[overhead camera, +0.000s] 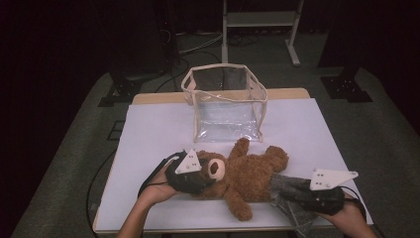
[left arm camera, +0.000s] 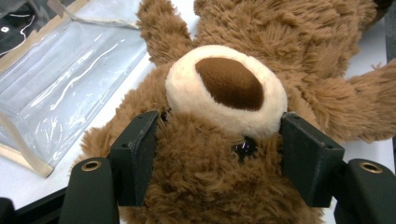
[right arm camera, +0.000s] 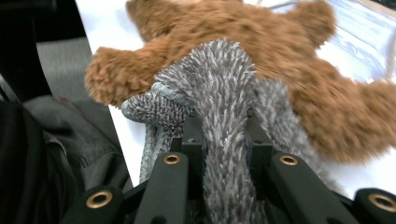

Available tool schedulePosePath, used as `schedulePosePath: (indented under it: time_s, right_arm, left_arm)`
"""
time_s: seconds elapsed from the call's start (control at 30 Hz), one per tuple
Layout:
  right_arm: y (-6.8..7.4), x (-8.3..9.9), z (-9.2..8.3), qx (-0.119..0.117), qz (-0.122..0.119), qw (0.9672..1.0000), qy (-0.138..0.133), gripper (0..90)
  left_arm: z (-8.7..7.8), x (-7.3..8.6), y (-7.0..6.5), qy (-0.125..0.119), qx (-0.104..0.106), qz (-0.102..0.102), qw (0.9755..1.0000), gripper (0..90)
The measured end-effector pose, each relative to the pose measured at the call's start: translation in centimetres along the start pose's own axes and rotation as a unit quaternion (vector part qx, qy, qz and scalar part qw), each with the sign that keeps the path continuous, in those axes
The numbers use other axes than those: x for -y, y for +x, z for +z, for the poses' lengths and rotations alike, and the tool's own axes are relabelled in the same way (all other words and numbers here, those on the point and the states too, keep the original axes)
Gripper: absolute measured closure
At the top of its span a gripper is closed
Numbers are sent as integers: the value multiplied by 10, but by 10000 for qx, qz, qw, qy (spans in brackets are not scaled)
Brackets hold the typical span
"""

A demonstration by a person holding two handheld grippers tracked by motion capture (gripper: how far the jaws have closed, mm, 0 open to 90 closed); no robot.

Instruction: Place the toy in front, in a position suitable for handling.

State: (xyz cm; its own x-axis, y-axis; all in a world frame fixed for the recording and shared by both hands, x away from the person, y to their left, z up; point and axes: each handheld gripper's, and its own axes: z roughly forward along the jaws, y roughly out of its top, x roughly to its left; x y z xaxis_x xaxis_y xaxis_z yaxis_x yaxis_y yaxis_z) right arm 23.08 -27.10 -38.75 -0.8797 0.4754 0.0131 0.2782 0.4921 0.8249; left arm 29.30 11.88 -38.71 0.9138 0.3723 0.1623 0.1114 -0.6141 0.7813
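A brown teddy bear (overhead camera: 247,176) lies on its back across the white table top (overhead camera: 158,134), head to the left. My left gripper (overhead camera: 194,174) is shut on the bear's head; in the left gripper view its jaws press both sides of the bear's head (left arm camera: 210,140) just behind the cream muzzle. A grey knitted garment (overhead camera: 289,193) covers the bear's lower end at the right. My right gripper (overhead camera: 297,194) is shut on that grey garment (right arm camera: 224,121), which bunches up between the jaws in front of the bear's body (right arm camera: 261,46).
A clear plastic bag with a cream trim (overhead camera: 225,101) stands open at the back middle of the table. The table's front edge (overhead camera: 198,229) runs just below the bear. Dark floor and a metal frame (overhead camera: 260,29) lie beyond the table.
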Motion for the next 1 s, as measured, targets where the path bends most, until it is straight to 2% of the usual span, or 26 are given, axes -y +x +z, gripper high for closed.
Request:
schedulePosePath:
  time_s: [0.1, 0.2, 0.3, 0.47, 0.6, 0.87, 1.0]
  right_arm:
    - [-8, 2, -2, 65, 177, 9998, -109, 746]
    - [-16, -6, 4, 2, 225, 9995, -201, 746]
    - [-23, -18, 16, -58, 171, 9996, -219, 746]
    - [-32, -40, 34, -89, -13, 9999, -102, 745]
    - [-40, -51, 42, -75, -41, 9999, -99, 745]
    - [-56, -70, 60, -5, -36, 10000, -59, 744]
    - [-54, -70, 68, -118, -70, 9999, 43, 745]
  left_arm:
    - [-2, 2, -3, 36, 11, 179, 9998, 322]
    - [-4, 4, -6, 9, 38, 213, 9998, 321]
    - [-5, 5, -8, 1, 63, 236, 9997, 321]
    - [-6, 6, -9, 22, 69, 235, 9997, 321]
    - [-6, 7, -10, 7, 108, 227, 9997, 320]
    - [-8, 6, -12, 99, 153, 345, 9992, 319]
    - [-11, 2, -10, 81, 244, 369, 9990, 283]
